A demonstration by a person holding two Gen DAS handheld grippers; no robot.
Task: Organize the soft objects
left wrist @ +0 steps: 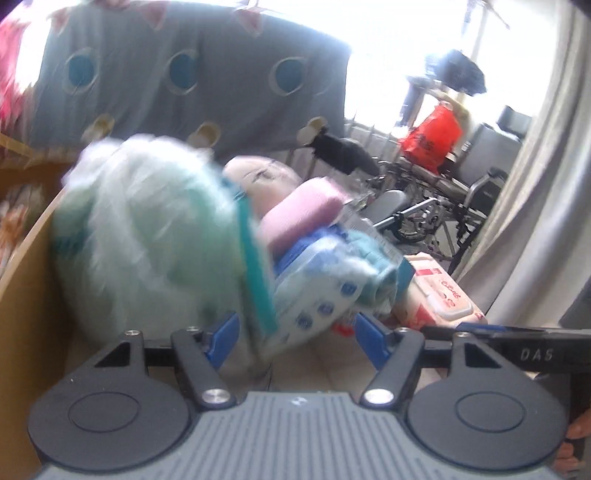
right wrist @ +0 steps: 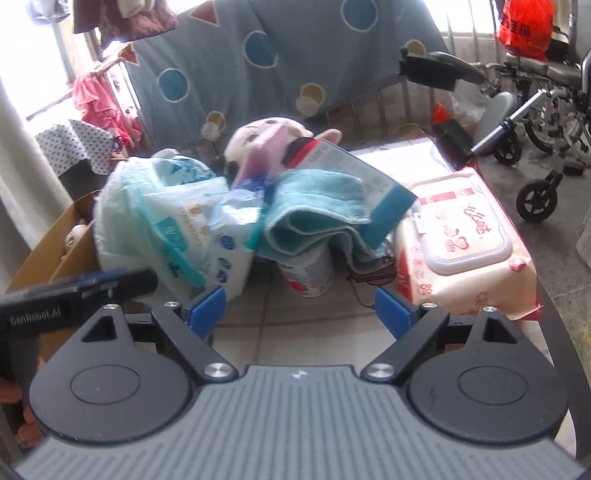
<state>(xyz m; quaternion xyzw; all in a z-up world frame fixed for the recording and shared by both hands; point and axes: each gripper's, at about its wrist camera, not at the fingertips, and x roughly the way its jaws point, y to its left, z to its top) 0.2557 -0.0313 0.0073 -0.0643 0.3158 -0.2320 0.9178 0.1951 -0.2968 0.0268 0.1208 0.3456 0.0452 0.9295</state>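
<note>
A heap of soft goods lies on the tiled floor. A pale green diaper bag (left wrist: pixel 147 236) (right wrist: pixel 147 206) leans on a white tissue pack with blue dots (left wrist: pixel 314 295) (right wrist: pixel 229 240). A folded teal towel (right wrist: pixel 317 214) drapes over a can (right wrist: pixel 306 273). Behind them are a pink foam block (left wrist: pixel 303 214) and a plush toy (right wrist: pixel 266 136). To the right lies a pink wet-wipes pack (right wrist: pixel 465 251). My left gripper (left wrist: pixel 297 339) is open, the tissue pack's corner between its blue pads without being pressed. My right gripper (right wrist: pixel 299 308) is open and empty, just short of the can.
A cardboard box (right wrist: pixel 55 240) stands to the left of the heap. A dotted grey-blue blanket (right wrist: pixel 277 55) hangs behind it. A wheelchair (right wrist: pixel 535 110) with a red bag (right wrist: pixel 524 22) stands at the right, and a curtain (left wrist: pixel 535 184) hangs nearby.
</note>
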